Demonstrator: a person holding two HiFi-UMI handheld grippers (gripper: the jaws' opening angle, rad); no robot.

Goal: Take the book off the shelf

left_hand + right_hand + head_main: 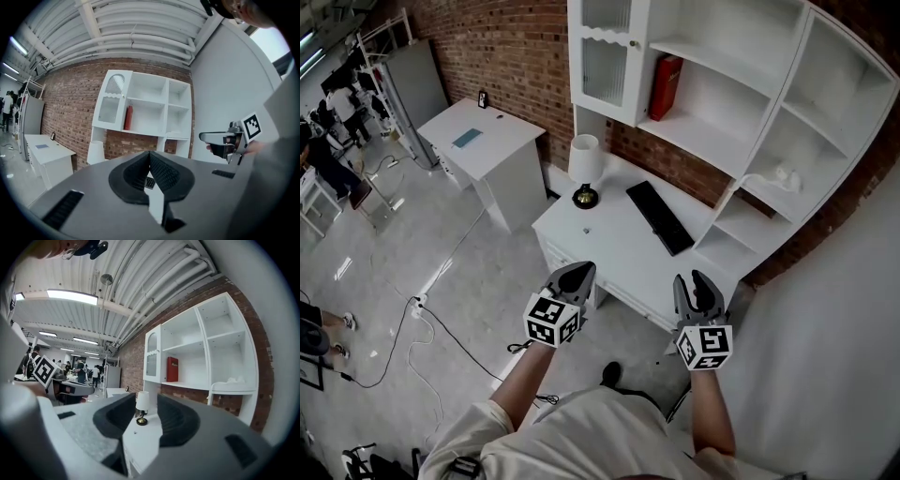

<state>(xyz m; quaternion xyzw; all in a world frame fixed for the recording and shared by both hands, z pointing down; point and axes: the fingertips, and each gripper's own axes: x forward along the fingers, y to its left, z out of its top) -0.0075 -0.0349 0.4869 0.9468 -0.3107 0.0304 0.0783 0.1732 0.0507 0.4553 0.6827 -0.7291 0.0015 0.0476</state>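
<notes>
A red book stands upright on the middle shelf of the white shelf unit above a white desk. It also shows in the left gripper view and the right gripper view. Both grippers hover in front of the desk's near edge, well short of the shelf. My left gripper is shut, its tips touching with nothing between them. My right gripper is open and empty; only the distant desk and lamp show through its gap.
On the desk are a white lamp and a black keyboard. A small white object lies on a right-hand shelf. A second white table stands to the left, with cables on the floor. People are at the far left.
</notes>
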